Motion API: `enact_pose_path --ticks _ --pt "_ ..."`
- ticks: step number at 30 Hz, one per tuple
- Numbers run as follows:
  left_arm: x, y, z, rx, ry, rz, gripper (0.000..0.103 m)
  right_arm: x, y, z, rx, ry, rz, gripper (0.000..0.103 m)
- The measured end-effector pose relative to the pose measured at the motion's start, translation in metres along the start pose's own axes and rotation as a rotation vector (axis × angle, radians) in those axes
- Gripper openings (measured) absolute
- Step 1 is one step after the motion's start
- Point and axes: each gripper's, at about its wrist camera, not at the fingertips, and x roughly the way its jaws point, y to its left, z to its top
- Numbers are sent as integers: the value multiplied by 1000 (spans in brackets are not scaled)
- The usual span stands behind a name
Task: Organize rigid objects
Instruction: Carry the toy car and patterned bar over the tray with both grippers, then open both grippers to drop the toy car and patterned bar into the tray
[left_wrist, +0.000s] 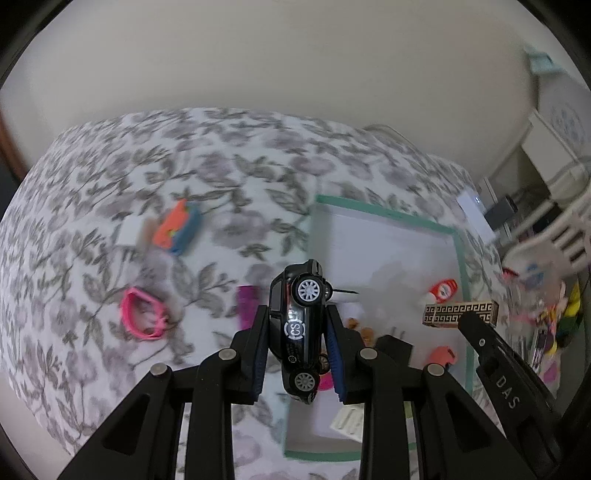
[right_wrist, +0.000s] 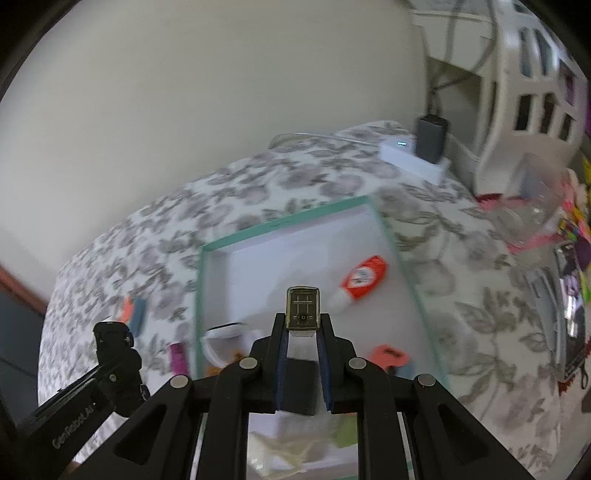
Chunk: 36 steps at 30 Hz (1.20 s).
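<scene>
Risk: left tongs (left_wrist: 295, 332) pinch toy car (left_wrist: 300, 332) side-on, may twist out (wheels) | right tongs (right_wrist: 303, 332) clamp patterned box (right_wrist: 303, 308) | both over tray (right_wrist: 284, 221), collision possible

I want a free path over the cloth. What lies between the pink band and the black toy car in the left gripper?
In the left wrist view, a purple piece lies on the cloth between the pink band and the black toy car.
</scene>
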Motion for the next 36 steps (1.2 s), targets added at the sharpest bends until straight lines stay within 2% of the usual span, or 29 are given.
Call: enact_pose_path --ticks 9,19,27,36 --pt "30 -54 3 137 75 35 30 13 -30 0 58 10 -76 17" --pt "59 -61 1 87 107 -13 30 30 -35 -5 55 53 -98 17" --pt "62 -54 -4 81 98 -15 31 28 -33 -6 51 50 -102 18" --pt "46 -33 4 16 76 -27 49 20 -26 -4 33 27 -99 18"
